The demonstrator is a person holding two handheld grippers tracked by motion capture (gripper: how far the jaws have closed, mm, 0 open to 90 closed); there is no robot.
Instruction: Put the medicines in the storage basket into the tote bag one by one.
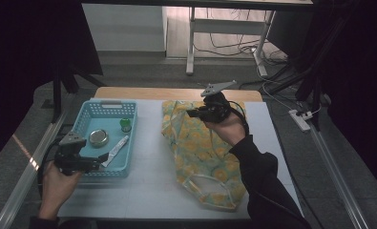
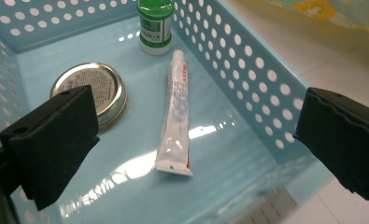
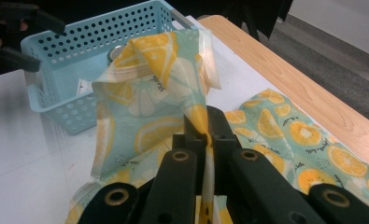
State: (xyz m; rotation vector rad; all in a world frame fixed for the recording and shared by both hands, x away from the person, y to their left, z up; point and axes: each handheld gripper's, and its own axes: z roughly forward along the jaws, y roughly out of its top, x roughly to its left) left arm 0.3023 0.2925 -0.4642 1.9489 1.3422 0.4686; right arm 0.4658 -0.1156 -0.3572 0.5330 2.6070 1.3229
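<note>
Print was present on the tube [image 2: 174,112], bottle [image 2: 155,25] and tin [image 2: 91,91]; none was legible.

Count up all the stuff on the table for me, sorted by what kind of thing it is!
Baskets: 1, the blue basket
Round tins: 1, the silver tin
Little bottles: 1, the green bottle
Tubes: 1, the white tube
Bags: 1, the orange-print bag, pinched in the right claw
Total: 5

Pale blue perforated basket [image 1: 91,112], teal cloth [image 1: 195,143] printed with orange citrus slices, green-capped bottle [image 2: 155,25], white tube [image 2: 175,112]
</note>
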